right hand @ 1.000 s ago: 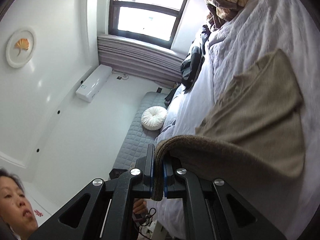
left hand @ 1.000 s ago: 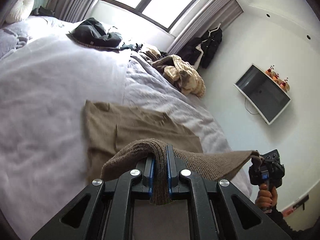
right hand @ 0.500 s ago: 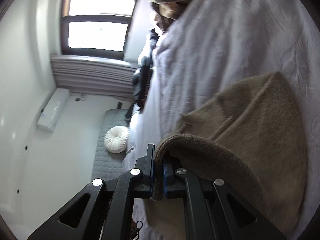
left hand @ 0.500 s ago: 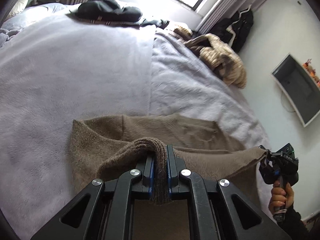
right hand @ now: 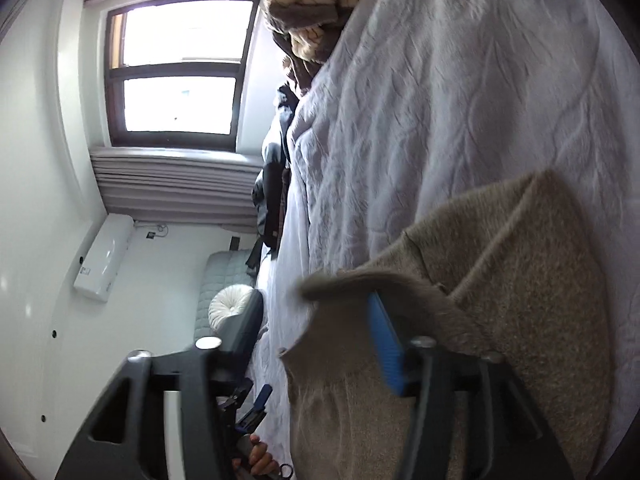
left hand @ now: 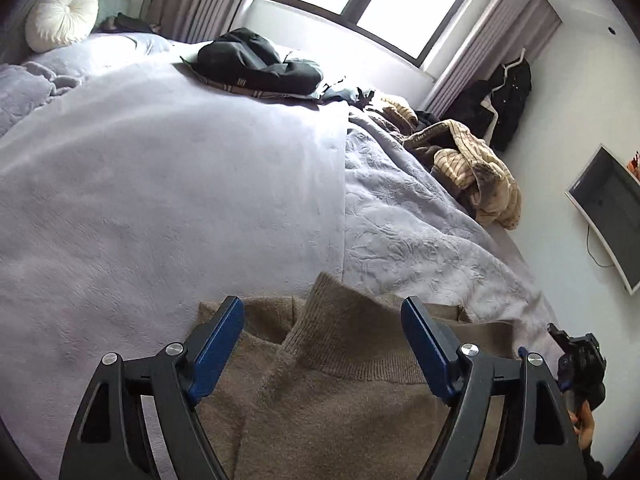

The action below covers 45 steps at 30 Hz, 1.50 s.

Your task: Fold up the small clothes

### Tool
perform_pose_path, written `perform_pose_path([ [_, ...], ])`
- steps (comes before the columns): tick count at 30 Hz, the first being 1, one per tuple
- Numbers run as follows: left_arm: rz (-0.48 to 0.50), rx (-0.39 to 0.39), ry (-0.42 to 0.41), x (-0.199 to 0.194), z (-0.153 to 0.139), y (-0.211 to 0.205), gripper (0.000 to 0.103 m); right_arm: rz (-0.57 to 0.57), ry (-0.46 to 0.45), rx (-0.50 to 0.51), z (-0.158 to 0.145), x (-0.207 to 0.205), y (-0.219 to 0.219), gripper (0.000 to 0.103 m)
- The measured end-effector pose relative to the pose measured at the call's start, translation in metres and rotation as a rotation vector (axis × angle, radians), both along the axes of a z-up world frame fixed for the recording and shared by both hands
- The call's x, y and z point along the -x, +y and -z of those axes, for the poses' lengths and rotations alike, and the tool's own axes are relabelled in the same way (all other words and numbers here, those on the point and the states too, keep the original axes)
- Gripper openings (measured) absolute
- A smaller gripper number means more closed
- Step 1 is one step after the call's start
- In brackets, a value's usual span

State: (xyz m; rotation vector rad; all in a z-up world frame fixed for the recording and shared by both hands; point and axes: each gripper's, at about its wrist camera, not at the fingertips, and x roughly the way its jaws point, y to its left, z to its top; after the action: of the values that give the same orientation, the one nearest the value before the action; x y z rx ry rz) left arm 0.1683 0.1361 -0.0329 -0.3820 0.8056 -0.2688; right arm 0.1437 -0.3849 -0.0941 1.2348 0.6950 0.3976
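My left gripper (left hand: 322, 344) has its jaws spread wide with nothing between them, hovering just over the brown sweater (left hand: 340, 400), which lies folded on the bed at 6 o'clock in that view. My right gripper (right hand: 316, 340) is likewise spread (its picture is blurred), the sweater's edge loose between the jaws at 5 o'clock. To do this fold well, I judge I should lift both clear straight up without snagging the knit, then check that the ribbed hem (left hand: 352, 356) sits square on the layer below. The sweater is fuzzy, soft and thick, with a ribbed band. Beyond it the lilac bedspread (left hand: 160, 184) is plush at 10 o'clock and crinkled at 2. Farther off lie a striped cream garment (left hand: 476, 168), dark clothes (left hand: 256, 64) and a round white cushion (left hand: 62, 12).
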Motion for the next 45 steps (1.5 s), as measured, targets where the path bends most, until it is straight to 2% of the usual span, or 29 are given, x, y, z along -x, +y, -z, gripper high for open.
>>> perform_pose_path([
  [1,0.036,-0.021,-0.001,0.003,-0.001,-0.005,0.082,-0.008,-0.009,0.013,-0.005,0.003,0.002,0.060],
  [3,0.082,-0.057,0.001,0.004,0.001,-0.013,0.081,-0.045,-0.005,0.051,-0.010,0.003,0.009,0.045],
  [6,0.157,-0.087,0.038,0.004,0.016,-0.033,0.082,-0.093,0.034,0.120,-0.006,-0.005,0.021,0.040],
  [9,0.137,-0.109,0.098,0.000,0.044,-0.044,0.082,-0.104,0.109,0.227,0.007,-0.009,0.029,0.040],
  [11,0.113,-0.142,0.135,-0.003,0.058,-0.043,0.082,-0.093,0.145,0.315,0.012,-0.008,0.029,0.030],
  [14,0.130,-0.144,0.143,0.003,0.061,-0.037,0.082,-0.066,0.150,0.361,0.010,0.001,0.019,0.032],
  [17,0.118,-0.243,0.145,0.015,0.055,-0.030,0.082,-0.029,0.172,0.382,0.005,0.014,0.004,0.033],
  [18,0.116,-0.250,0.156,0.018,0.054,-0.024,0.082,-0.021,0.174,0.373,0.004,0.022,-0.001,0.036],
  [21,0.098,-0.197,0.199,0.036,0.050,-0.002,0.082,-0.013,0.165,0.380,-0.007,0.051,-0.003,0.048],
  [23,0.083,-0.160,0.223,0.055,0.044,0.011,0.082,-0.022,0.142,0.393,-0.015,0.075,0.001,0.052],
  [25,0.097,-0.100,0.238,0.078,0.041,0.022,0.082,-0.039,0.116,0.364,-0.020,0.108,0.009,0.054],
  [27,0.111,-0.082,0.248,0.093,0.041,0.026,0.081,-0.061,0.113,0.325,-0.018,0.141,0.020,0.057],
  [31,0.126,-0.032,0.273,0.117,0.046,0.032,0.081,-0.079,0.156,0.316,-0.011,0.188,0.036,0.057],
  [35,0.128,0.000,0.292,0.127,0.054,0.030,0.081,-0.024,0.191,0.295,-0.004,0.222,0.032,0.057],
  [40,0.176,0.031,0.289,0.132,0.052,0.019,0.081,0.051,0.226,0.245,0.005,0.223,0.019,0.057],
  [43,0.189,0.047,0.305,0.129,0.055,0.019,0.058,0.090,0.242,0.248,0.011,0.211,0.017,0.057],
  [44,0.182,0.041,0.321,0.126,0.057,0.020,0.038,0.095,0.248,0.241,0.014,0.206,0.018,0.057],
  [45,0.169,0.035,0.340,0.124,0.061,0.023,0.017,0.089,0.245,0.239,0.017,0.200,0.021,0.048],
])
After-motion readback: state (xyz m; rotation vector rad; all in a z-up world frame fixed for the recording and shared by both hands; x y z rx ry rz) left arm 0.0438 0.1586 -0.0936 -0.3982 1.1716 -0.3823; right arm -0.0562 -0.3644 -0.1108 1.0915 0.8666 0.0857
